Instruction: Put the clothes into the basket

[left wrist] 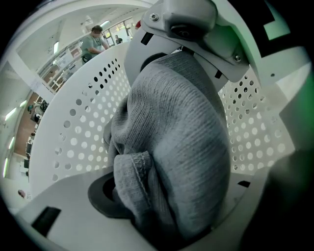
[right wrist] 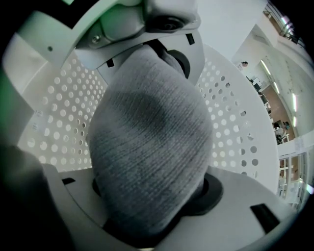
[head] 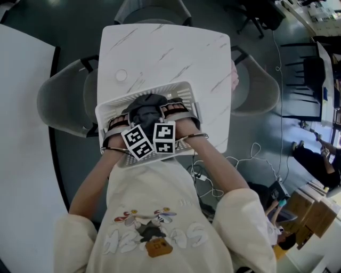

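A bundled grey garment [head: 147, 106] lies inside the white perforated basket [head: 181, 90] on the marble table [head: 165, 50]. Both grippers reach into the basket side by side, the left gripper [head: 121, 121] and the right gripper [head: 180, 113] flanking the bundle. In the left gripper view the garment [left wrist: 171, 142] fills the space between the left gripper's [left wrist: 147, 198] jaws, and the other gripper's head [left wrist: 184, 22] presses it from the far side. The right gripper view shows the same cloth [right wrist: 152, 152] wedged in the right gripper [right wrist: 162, 198]. Basket wall [left wrist: 78, 127] stands close behind.
Grey chairs stand at the table's left [head: 64, 101], right [head: 256, 85] and far side [head: 152, 10]. A small white disc [head: 121, 75] rests on the table beyond the basket. A large white tabletop [head: 21, 138] is at the left. Cables [head: 250, 154] trail on the floor at the right.
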The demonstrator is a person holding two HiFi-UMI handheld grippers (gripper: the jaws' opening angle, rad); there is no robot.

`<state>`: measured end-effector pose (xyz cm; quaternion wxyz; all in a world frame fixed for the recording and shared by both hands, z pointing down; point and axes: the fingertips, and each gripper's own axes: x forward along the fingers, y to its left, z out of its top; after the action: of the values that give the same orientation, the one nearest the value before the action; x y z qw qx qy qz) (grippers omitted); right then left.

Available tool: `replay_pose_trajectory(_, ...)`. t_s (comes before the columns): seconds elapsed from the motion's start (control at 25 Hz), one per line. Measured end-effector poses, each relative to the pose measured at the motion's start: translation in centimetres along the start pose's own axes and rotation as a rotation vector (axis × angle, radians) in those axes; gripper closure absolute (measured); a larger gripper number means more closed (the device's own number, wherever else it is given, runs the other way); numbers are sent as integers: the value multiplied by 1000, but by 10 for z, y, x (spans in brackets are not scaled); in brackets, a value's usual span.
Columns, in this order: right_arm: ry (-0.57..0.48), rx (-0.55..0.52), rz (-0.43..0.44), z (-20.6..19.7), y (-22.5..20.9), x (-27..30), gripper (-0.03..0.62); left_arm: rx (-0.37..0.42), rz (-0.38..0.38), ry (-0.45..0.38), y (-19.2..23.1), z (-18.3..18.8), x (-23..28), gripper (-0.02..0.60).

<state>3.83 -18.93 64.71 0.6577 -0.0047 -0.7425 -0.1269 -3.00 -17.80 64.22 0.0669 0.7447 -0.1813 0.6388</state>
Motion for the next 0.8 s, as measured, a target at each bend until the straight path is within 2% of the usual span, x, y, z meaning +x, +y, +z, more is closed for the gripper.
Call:
replay_pose_trajectory(0.52, -12, 21, 22, -5, 1, 28, 324, 22, -28, 20, 0, -2, 29, 296)
replay_pose_trajectory(0.8, 2, 12, 24, -10, -1, 47, 322, 65, -34, 31, 1, -3, 49, 296)
